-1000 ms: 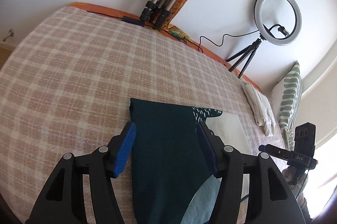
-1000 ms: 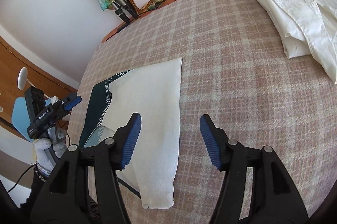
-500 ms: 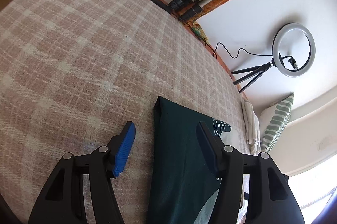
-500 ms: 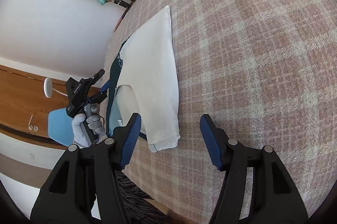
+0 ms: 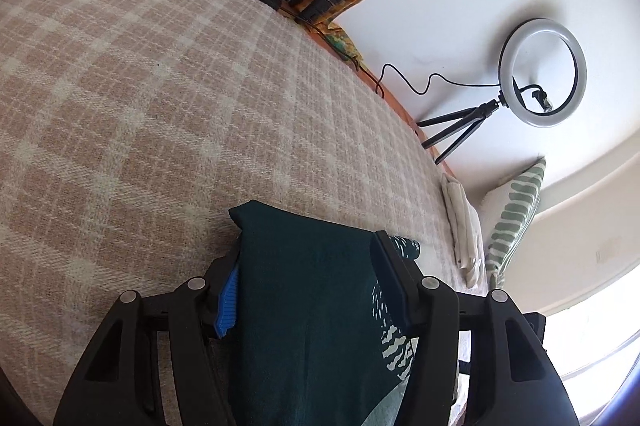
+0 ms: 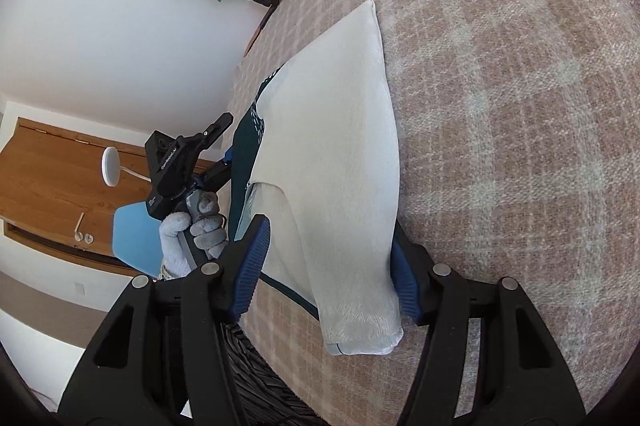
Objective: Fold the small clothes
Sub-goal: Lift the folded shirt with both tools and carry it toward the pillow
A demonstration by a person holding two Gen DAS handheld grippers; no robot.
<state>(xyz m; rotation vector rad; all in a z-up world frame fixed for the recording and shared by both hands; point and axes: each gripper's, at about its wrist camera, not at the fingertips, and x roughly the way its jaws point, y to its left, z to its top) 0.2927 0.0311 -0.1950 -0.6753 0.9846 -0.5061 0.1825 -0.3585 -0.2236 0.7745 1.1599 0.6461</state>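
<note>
STAGE: early, side panels folded in, lengthwise fold pending | GARMENT [image 6: 340, 130]: narrow strip at near edge of plaid bed cover [image 6: 520, 86] | LEFT GRIPPER [image 5: 308, 286]: just narrowing, straddling dark end, contact unclear | RIGHT GRIPPER [image 6: 328, 266]: parted, straddling white end [image 6: 360, 330], not clamped

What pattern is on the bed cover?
Pinkish-beige and cream plaid bed cover, clearest in the left wrist view.

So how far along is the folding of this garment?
Done: a folded white pile lies at the far edge of the bed. In hand: the left gripper, jaws just closing, straddles the garment's dark green side; the right gripper straddles its white side. Left: lifting and folding it.
</note>
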